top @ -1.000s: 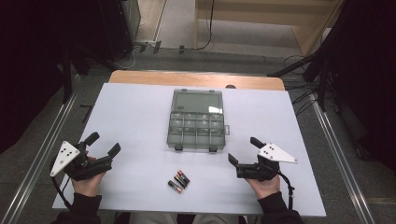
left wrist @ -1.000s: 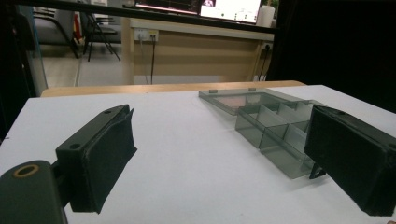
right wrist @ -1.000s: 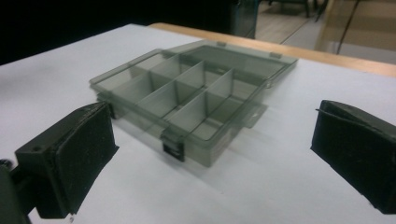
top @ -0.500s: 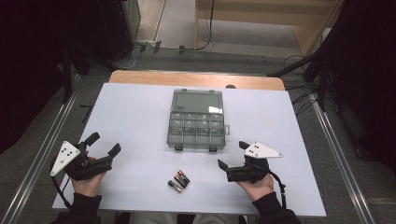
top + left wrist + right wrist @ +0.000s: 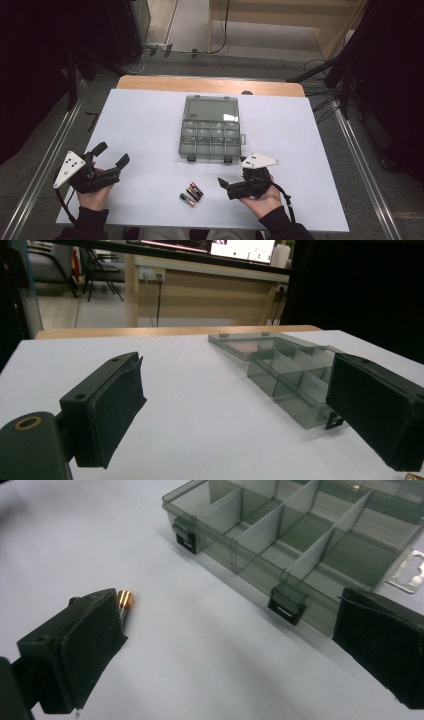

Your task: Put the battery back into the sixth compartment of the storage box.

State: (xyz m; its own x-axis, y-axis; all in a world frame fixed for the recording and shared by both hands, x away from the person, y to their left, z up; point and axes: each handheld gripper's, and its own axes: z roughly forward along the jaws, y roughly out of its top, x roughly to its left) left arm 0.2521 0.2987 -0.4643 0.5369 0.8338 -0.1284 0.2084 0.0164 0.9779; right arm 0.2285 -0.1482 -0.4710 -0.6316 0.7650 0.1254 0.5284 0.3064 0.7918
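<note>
Near the front edge of my white table [image 5: 150, 120], two batteries [image 5: 191, 194] lie side by side, just left of my right gripper [image 5: 231, 185], jaws spread wide. My left gripper [image 5: 111, 155] gapes too, empty. Wooden shelving [image 5: 270, 20] stands beyond the far edge.

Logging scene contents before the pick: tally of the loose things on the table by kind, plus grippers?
Batteries: 3, lying together on the white table
Clear compartment box, lid open: 1
Grippers: 2, left gripper and right gripper, both with jaws apart and holding nothing
Total: 6
</note>
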